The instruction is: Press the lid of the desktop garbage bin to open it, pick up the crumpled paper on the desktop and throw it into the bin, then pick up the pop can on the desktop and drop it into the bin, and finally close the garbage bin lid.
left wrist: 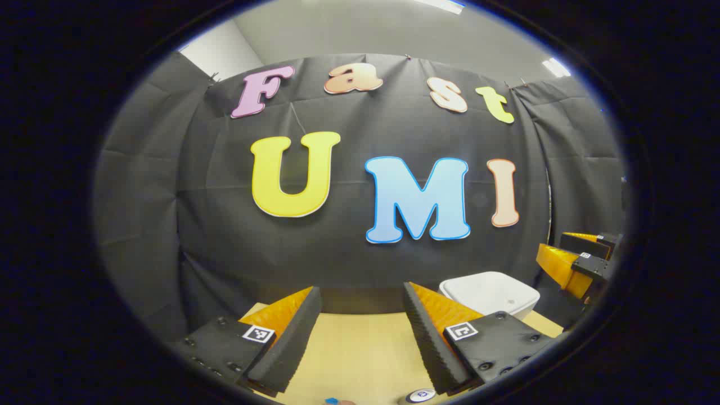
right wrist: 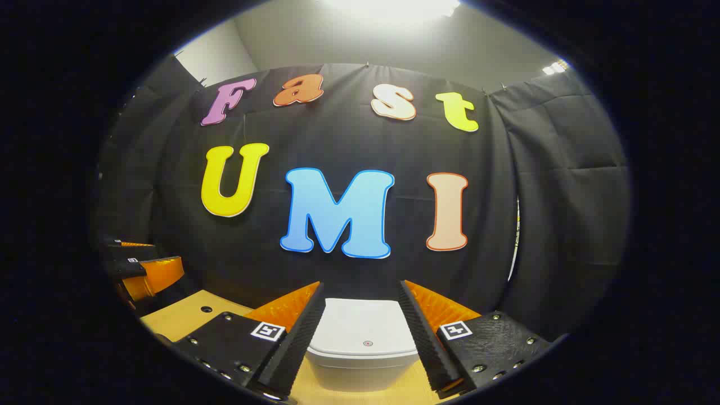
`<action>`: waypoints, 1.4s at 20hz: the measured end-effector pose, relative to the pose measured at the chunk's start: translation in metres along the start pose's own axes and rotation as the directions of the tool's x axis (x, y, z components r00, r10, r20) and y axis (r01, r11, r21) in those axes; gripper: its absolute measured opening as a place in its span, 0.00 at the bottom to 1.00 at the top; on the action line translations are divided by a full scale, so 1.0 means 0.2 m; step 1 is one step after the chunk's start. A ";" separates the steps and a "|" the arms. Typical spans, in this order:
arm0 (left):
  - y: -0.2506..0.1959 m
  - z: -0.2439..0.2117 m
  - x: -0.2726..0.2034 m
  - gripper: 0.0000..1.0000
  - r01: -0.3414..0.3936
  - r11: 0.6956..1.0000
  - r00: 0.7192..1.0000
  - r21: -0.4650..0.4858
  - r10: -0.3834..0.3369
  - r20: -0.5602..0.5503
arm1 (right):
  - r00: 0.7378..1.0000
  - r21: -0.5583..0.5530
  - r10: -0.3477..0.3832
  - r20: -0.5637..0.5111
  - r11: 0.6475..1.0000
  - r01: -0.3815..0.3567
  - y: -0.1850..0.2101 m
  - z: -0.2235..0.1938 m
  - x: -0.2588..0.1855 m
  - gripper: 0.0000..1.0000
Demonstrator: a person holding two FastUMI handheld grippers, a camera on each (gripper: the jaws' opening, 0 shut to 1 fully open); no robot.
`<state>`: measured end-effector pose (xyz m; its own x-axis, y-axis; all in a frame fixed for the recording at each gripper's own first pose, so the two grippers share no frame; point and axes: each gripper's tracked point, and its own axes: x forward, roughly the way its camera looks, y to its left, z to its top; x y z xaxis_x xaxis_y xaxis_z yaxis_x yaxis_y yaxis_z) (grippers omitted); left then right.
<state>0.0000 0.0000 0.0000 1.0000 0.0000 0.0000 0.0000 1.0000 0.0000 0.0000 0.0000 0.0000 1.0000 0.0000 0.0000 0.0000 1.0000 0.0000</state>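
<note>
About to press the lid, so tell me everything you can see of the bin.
The bin is a white, smooth, plastic-looking box with rounded corners. Its lid is shut and flat, overhanging the body slightly, with a small round mark near its front edge. It stands upright on the tan table near the black cloth wall. In the right gripper view it sits straight ahead between the open fingers of the right tool, and nothing touches it. The left gripper view shows it off to the right.

A pale wooden table (right wrist: 185, 315) is seen, and a white bin (right wrist: 363, 349), lid shut, is set near its back edge.
</note>
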 end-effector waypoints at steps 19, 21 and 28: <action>-0.11 0.03 -0.02 0.95 0.009 1.000 1.000 -0.005 -0.009 0.023 | 0.993 0.044 0.054 -0.104 0.998 -0.049 0.04 -0.15 0.00 0.03; -0.11 0.03 -0.03 0.95 0.008 1.000 1.000 -0.007 -0.008 0.025 | 0.991 0.061 0.060 -0.121 0.997 -0.052 0.04 -0.18 0.00 0.06; -0.10 0.04 -0.04 0.95 0.008 1.000 1.000 -0.002 -0.008 0.026 | 0.986 0.057 0.046 -0.157 0.998 -0.038 -0.02 -0.30 0.09 0.01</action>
<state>-0.0076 -0.0190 0.0077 0.9996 -0.0082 0.0261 0.0082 1.0000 -0.0018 0.0181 -0.0048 -0.0591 0.9865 0.0463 -0.1571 -0.0377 0.9976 0.0573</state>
